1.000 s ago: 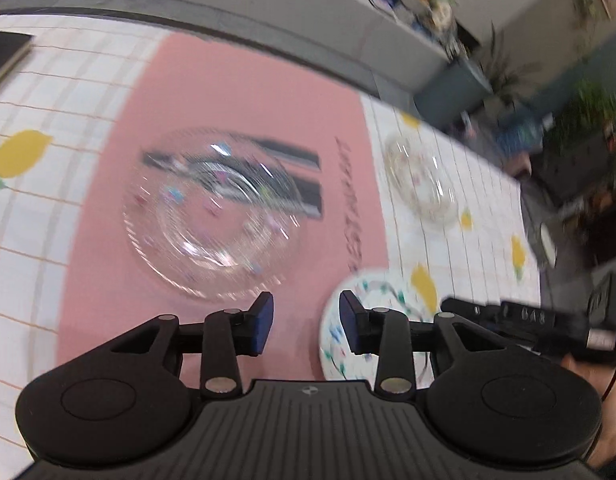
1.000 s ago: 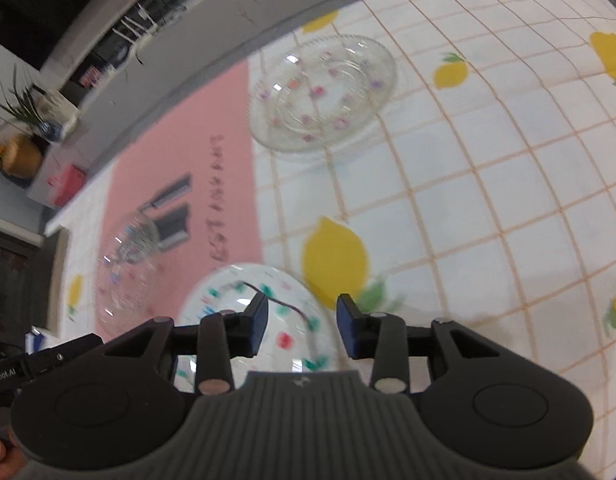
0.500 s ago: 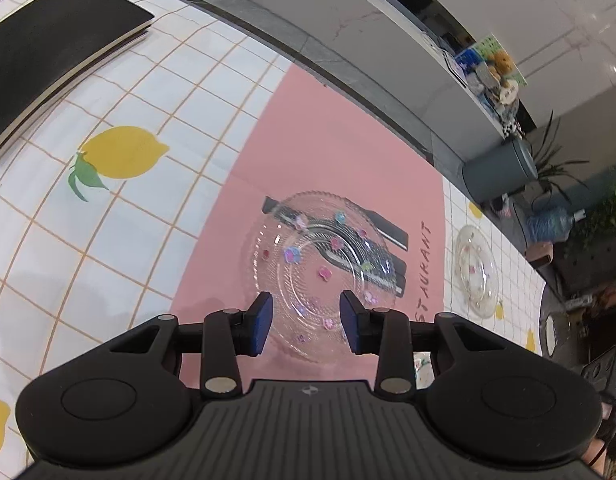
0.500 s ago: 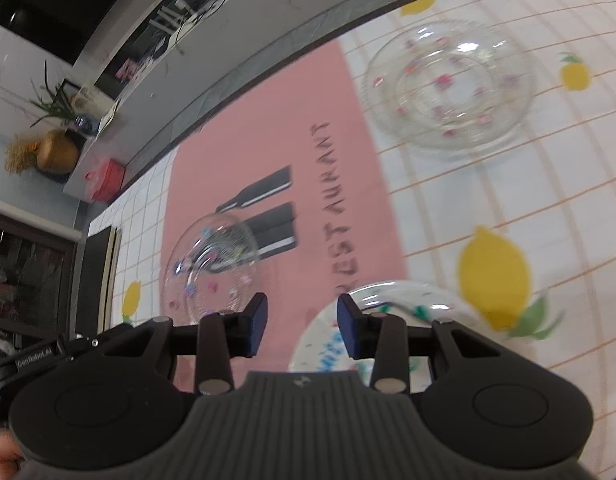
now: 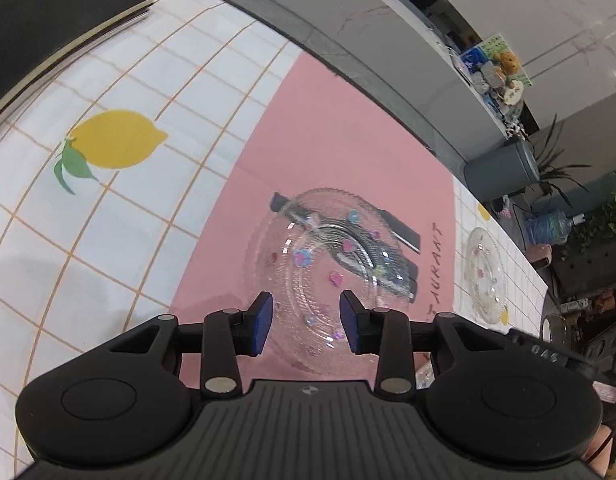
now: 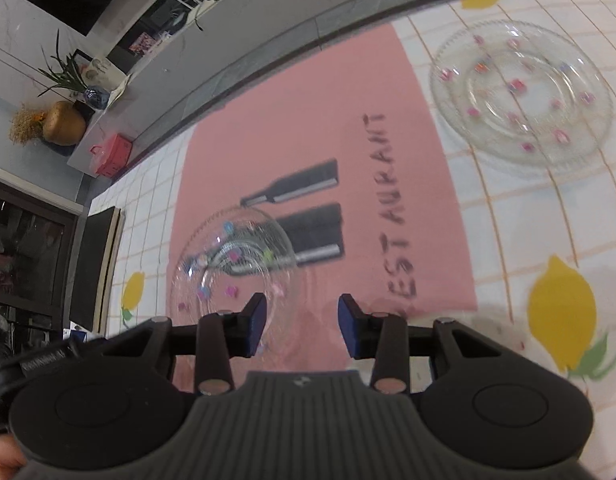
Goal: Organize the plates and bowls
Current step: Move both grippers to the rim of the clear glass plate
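A clear glass bowl with small coloured flowers (image 5: pixel 331 268) sits on the pink placemat (image 5: pixel 327 132); it also shows in the right wrist view (image 6: pixel 236 264). My left gripper (image 5: pixel 306 322) is open and empty, just above the bowl's near rim. My right gripper (image 6: pixel 302 330) is open and empty, above the mat to the right of the bowl. A second clear glass plate (image 6: pixel 519 94) lies on the lemon tablecloth at the far right; it also shows in the left wrist view (image 5: pixel 485 276). A white patterned plate is mostly hidden under my right gripper.
A black board (image 5: pixel 48 36) lies at the table's far left corner. The grey table edge (image 5: pixel 347 64) runs along the far side. The lemon-print tablecloth (image 5: pixel 88 184) surrounds the mat. Shelves, plants and a bin stand beyond the table.
Both grippers have swung toward the glass bowl on the pink mat. The white patterned plate has slid out of sight under my right gripper. Both stay open.
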A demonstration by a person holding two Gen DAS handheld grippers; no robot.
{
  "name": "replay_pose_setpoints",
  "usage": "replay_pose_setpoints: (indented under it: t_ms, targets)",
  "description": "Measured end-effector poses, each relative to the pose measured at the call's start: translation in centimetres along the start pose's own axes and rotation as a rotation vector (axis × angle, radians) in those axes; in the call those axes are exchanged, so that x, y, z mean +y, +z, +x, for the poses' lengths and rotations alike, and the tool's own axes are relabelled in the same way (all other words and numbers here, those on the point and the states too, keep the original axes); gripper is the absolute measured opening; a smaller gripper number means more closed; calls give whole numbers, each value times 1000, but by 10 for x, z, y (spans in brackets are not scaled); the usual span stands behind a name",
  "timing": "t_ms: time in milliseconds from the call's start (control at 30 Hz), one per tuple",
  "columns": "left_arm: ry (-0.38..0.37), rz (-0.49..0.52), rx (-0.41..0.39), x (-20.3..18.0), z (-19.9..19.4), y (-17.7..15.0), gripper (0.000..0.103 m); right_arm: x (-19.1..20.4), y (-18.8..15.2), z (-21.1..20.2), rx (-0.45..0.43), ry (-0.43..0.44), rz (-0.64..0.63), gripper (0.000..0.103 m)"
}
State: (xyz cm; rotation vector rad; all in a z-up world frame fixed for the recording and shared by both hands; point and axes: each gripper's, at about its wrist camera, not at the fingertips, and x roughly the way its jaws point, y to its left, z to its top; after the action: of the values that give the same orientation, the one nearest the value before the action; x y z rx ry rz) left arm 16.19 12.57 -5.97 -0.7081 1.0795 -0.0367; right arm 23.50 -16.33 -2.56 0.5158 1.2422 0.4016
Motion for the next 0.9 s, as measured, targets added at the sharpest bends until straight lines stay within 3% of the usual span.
replay_pose_setpoints:
  t_ms: [500,900]
  targets:
    - [-30,-51,-53,5,13,10,45,-5,16,35,17,27,30,39]
    - [-15,-49,-20,6,29,8,44,1,16,42,18,58,13,38]
